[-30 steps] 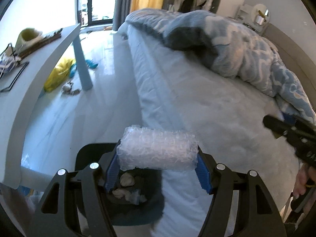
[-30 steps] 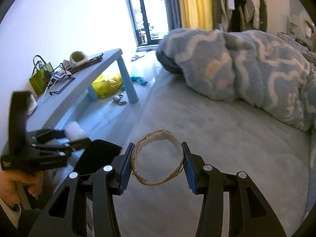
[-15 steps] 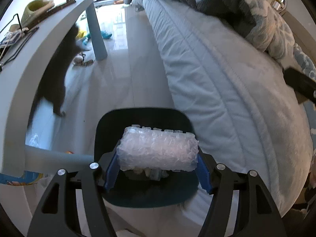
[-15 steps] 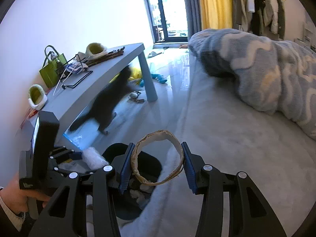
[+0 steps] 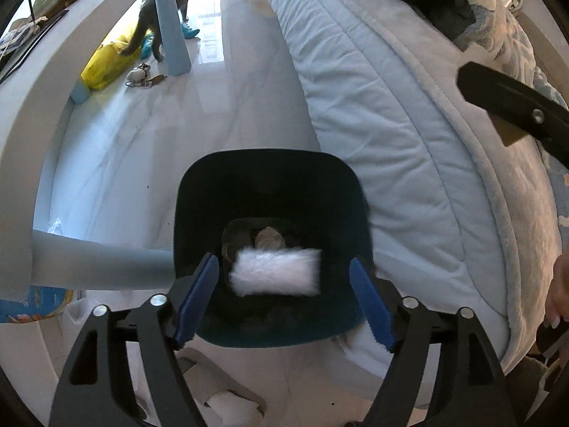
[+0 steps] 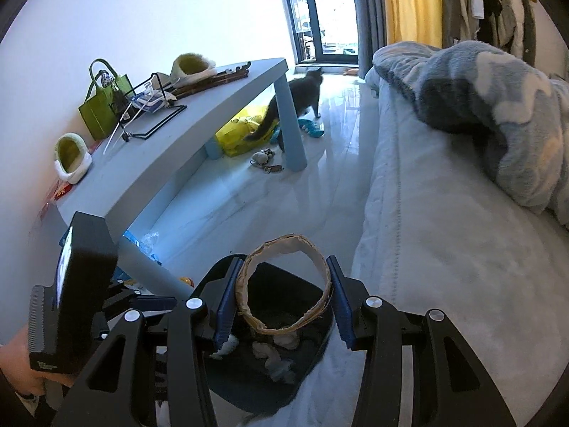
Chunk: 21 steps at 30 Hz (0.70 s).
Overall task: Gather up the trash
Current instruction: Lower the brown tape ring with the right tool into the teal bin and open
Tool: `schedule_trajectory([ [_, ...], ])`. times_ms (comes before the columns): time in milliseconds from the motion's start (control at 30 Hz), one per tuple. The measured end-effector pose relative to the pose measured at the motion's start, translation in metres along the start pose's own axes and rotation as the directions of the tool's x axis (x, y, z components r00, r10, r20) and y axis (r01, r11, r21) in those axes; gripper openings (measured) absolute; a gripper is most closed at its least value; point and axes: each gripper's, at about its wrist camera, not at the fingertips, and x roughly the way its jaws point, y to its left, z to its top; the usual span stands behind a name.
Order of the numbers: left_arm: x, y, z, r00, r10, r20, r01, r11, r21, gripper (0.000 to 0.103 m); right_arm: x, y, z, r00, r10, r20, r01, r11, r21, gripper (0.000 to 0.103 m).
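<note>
Two blue-padded grippers hang over the dark, rounded-square bin (image 5: 270, 174): the left gripper (image 5: 282, 299) spread wide, a blurred white bubble-wrap roll (image 5: 275, 275) loose inside the bin's mouth; the right gripper (image 6: 282, 300) pinching a thin cardboard ring (image 6: 284, 284).

The left claw (image 5: 282, 300) is black — angular arms with triangular cut-outs, silver round screws, blue ribbed pads (image 5: 197, 299). The right claw (image 6: 283, 300) matches it — same blue pads (image 6: 340, 302). Bare skin shows on the left hand (image 6: 25, 366).
</note>
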Motion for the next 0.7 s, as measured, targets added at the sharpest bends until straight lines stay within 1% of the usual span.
schedule_trajectory([
  [133, -0.005, 0.009, -0.001, 1.0, -0.003, 0.009, 0.003, 1.0, -0.009, 0.081, 0.012, 0.004, -0.002, 1.0, 0.004, -0.024, -0.004, 1.0, 0.0, 0.047],
  [233, -0.013, 0.015, 0.0, 0.999, 0.002, 0.044, -0.002, 1.0, -0.012, 0.081, 0.021, 0.007, -0.004, 0.999, 0.012, -0.042, -0.012, 1.0, -0.001, 0.047],
  [333, -0.027, 0.019, 0.003, 0.995, 0.008, 0.103, -0.007, 1.0, -0.01, 0.08, 0.033, 0.01, -0.006, 0.998, 0.025, -0.063, -0.025, 1.0, 0.008, 0.047],
  [467, -0.047, 0.026, 0.006, 0.981, 0.03, 0.189, -0.028, 1.0, -0.011, 0.077, 0.044, 0.014, -0.008, 0.995, 0.037, -0.088, -0.036, 0.999, 0.016, 0.047],
  [700, -0.074, 0.038, 0.008, 0.955, 0.036, 0.293, -0.029, 0.999, -0.029, 0.071, 0.064, 0.022, -0.015, 0.989, 0.032, -0.143, -0.031, 0.999, 0.011, 0.047],
])
